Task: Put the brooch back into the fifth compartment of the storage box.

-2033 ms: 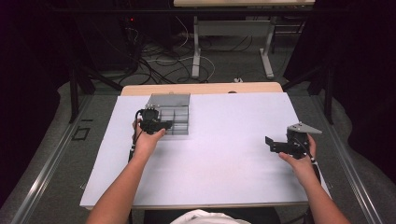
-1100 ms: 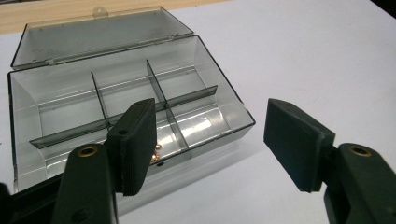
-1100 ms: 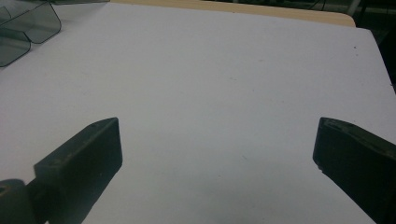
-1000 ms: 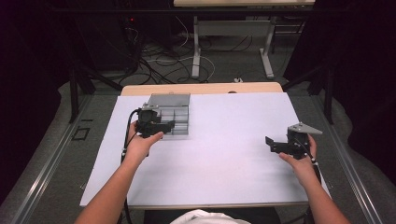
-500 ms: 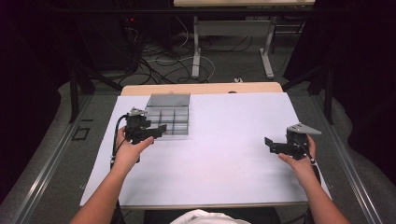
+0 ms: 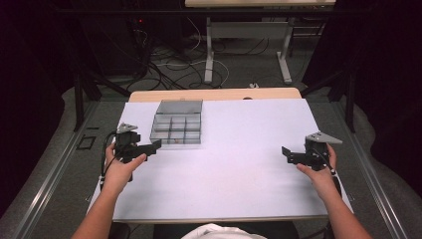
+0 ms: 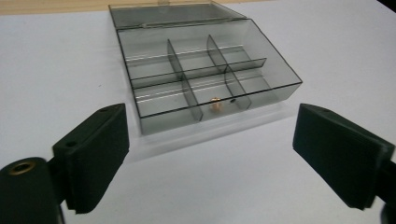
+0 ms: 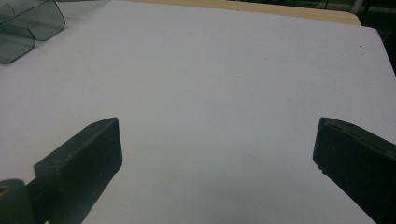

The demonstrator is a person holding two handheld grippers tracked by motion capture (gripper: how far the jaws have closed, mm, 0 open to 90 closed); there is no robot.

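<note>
A clear grey compartment box (image 6: 176,128) stands at the back left of the white table (image 6: 239,169), its lid (image 6: 180,106) laid open behind it. In the left gripper view a small brass piece (image 7: 215,104) lies in a front compartment of the box (image 7: 154,74). My left gripper (image 6: 155,146) hovers just left of the box and points at it. Its jaws have just been opening and stand open with nothing between them (image 7: 210,135). My right gripper (image 6: 287,155) is held open over bare table at the right, and nothing is between its jaws (image 8: 217,140).
A wooden strip (image 6: 214,94) edges the table at the back. Cables and desk legs (image 6: 209,55) lie on the floor beyond. My left hand sits near the table's left edge. A corner of the box (image 8: 28,23) appears at the top left of the right gripper view.
My left gripper has drawn back from the box toward the table's left edge, and its jaws have widened. The right gripper has not moved.
</note>
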